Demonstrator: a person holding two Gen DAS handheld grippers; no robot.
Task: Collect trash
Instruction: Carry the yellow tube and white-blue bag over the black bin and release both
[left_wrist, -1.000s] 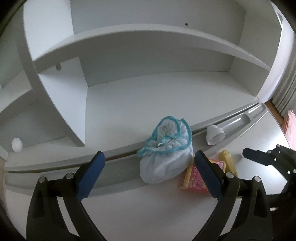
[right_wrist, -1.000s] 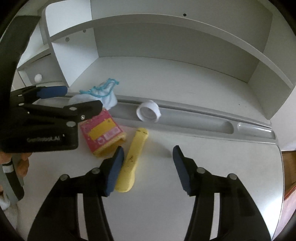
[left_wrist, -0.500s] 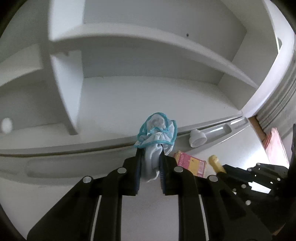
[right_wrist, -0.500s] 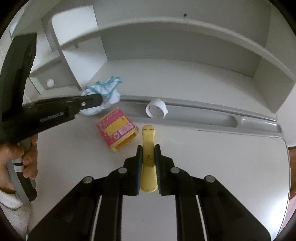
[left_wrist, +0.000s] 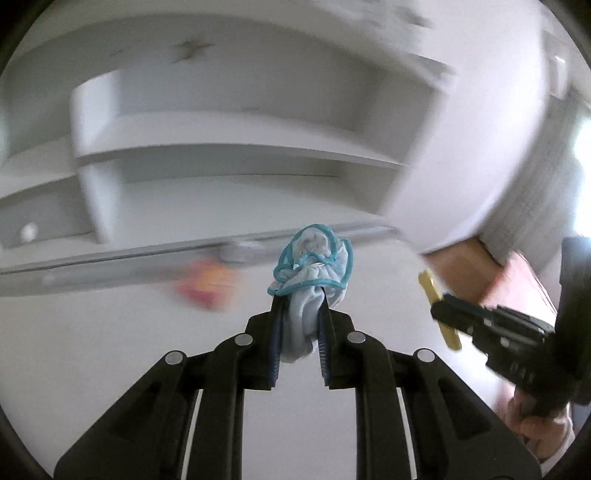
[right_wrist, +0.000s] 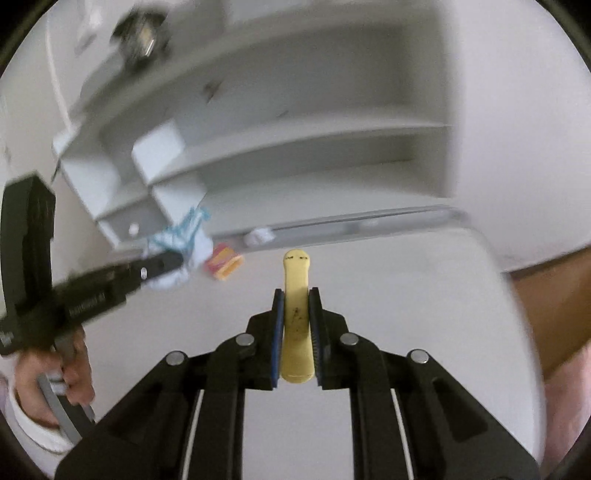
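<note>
My left gripper (left_wrist: 298, 295) is shut on a crumpled white cloth with a blue elastic edge (left_wrist: 314, 266) and holds it above the white desk. My right gripper (right_wrist: 296, 295) is shut on a flat yellow stick-shaped piece (right_wrist: 295, 288), also lifted off the desk. The right gripper with the yellow piece (left_wrist: 439, 314) shows at the right of the left wrist view. The left gripper with the cloth (right_wrist: 177, 243) shows at the left of the right wrist view. A pink and yellow carton (right_wrist: 223, 263) lies on the desk near the groove.
A white cap (right_wrist: 260, 236) sits in the grey groove (right_wrist: 351, 229) along the desk's back. White shelves (left_wrist: 229, 155) rise behind it. A small white ball (left_wrist: 27, 232) lies in the left cubby. A brown floor (right_wrist: 546, 295) shows beyond the desk's right edge.
Both grippers closed on their items, then lifted and pulled back from the shelves. The views are now tilted and blurred from motion. The carton stays on the desk.
</note>
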